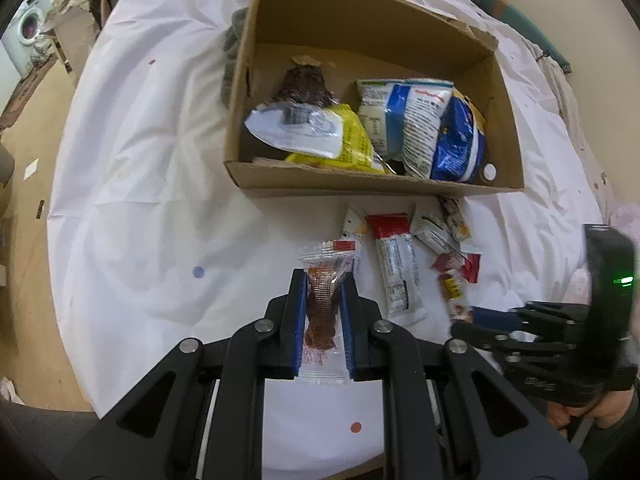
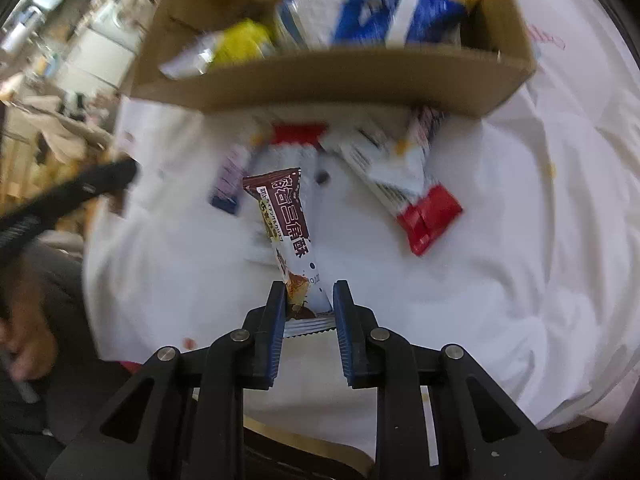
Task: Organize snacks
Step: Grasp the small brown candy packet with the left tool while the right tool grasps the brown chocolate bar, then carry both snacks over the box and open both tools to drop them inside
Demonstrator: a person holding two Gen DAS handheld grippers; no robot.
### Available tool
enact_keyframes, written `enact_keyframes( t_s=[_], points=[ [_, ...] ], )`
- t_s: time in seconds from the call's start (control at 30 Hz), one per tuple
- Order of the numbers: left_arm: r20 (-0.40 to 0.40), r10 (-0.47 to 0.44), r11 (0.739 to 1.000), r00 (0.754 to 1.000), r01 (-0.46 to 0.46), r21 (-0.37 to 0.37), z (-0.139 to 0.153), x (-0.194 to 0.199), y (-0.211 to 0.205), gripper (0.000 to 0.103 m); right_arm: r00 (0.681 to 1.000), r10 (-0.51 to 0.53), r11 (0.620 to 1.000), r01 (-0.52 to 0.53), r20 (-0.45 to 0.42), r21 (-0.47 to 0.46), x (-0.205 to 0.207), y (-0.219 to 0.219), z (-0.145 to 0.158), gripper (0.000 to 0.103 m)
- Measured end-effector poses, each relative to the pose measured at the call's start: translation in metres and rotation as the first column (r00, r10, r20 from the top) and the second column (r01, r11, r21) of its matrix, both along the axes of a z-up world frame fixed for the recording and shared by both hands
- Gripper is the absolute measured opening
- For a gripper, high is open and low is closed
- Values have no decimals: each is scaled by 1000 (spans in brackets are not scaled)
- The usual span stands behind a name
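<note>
My left gripper (image 1: 323,276) is shut on a clear packet with a brown snack (image 1: 322,308) inside, held above the white cloth. My right gripper (image 2: 309,286) grips the lower end of a brown-and-white bar wrapper (image 2: 285,224), which sticks up between the pads. In the left wrist view the right gripper (image 1: 468,314) shows at the right edge with that blurred wrapper (image 1: 454,292). A cardboard box (image 1: 360,184) holds a yellow bag (image 1: 352,140), blue-and-white bags (image 1: 416,120) and a dark packet (image 1: 304,86). Several red-and-white bars (image 1: 394,264) lie in front of the box.
A white cloth (image 1: 160,200) covers the round table; its edge and wooden floor (image 1: 24,264) are to the left. A washing machine (image 1: 26,30) stands far left. A small bottle cap (image 1: 489,171) shows in the box's near right corner. A person's hand (image 2: 24,344) is at left.
</note>
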State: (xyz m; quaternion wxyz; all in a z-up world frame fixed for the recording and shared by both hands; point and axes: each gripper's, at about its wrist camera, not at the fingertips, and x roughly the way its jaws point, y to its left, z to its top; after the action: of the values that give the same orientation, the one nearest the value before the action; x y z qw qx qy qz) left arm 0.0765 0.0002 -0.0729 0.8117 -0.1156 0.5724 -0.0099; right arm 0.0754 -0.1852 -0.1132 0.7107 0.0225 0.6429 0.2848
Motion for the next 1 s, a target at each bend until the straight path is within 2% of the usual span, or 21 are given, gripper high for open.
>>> enact_keyframes(
  t_s=[0.1,0.2,0.33,0.47,0.6,0.87,1.0],
  points=[
    [34,30,999,999,-31,14,5,-2,5,13,994,-10,992,-3,107,127,5,-1,34,25],
    [93,54,998,994,-56,23,16,-4,9,13,973,-35,973,-19,226,231,0,-2,69,25],
    [140,65,996,988,-71,44,24,-5,10,13,951,-88,950,-10,298,312,4,-3,94,25],
    [153,63,995,986,-73,62,26,-4,10,13,938,-130,938,12,320,346,10,-7,101,25],
    [181,66,994,981,-81,76,30,-3,8,13,934,-150,930,23,323,367,12,-11,95,25],
    [187,56,994,981,-72,82,29,-2,4,13,935,-96,940,-27,341,340,6,2,92,25],
    [204,63,994,977,-81,78,31,-2,4,13,932,-104,940,-22,346,341,7,3,93,25]
  ],
)
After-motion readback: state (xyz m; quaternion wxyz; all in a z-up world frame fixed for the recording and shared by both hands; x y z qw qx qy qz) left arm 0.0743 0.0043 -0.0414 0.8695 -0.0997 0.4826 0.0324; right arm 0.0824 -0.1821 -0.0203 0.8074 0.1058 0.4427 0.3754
